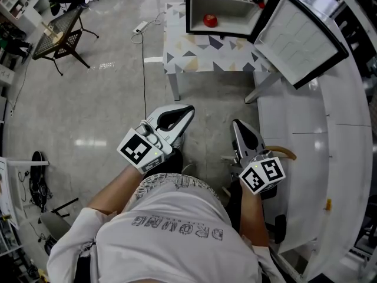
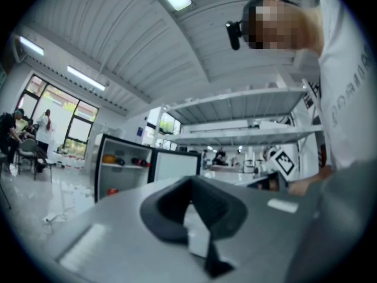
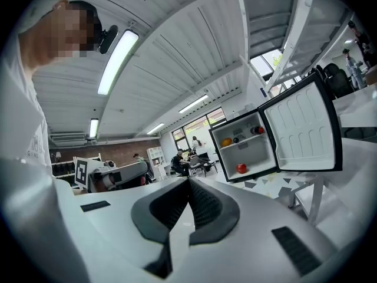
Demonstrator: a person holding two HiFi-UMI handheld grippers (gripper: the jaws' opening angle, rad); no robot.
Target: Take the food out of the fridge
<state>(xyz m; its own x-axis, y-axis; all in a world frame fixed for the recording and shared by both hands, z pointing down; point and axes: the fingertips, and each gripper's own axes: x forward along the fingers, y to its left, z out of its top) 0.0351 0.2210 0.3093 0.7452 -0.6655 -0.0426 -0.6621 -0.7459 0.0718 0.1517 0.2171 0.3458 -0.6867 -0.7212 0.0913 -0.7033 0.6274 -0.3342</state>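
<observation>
well short of the fridge (image 1: 234,12), left tongs (image 1: 188,109) and right tongs (image 1: 236,123) both sit closed, empty; we should open one before reaching the red food (image 1: 210,20) inside.

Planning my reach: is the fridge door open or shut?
Open: the fridge door stands swung wide, baring red food inside.

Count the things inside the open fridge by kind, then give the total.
Orange fruit: 1
Red fruit: 1
Dark bottles: 2
Total: 4
</observation>
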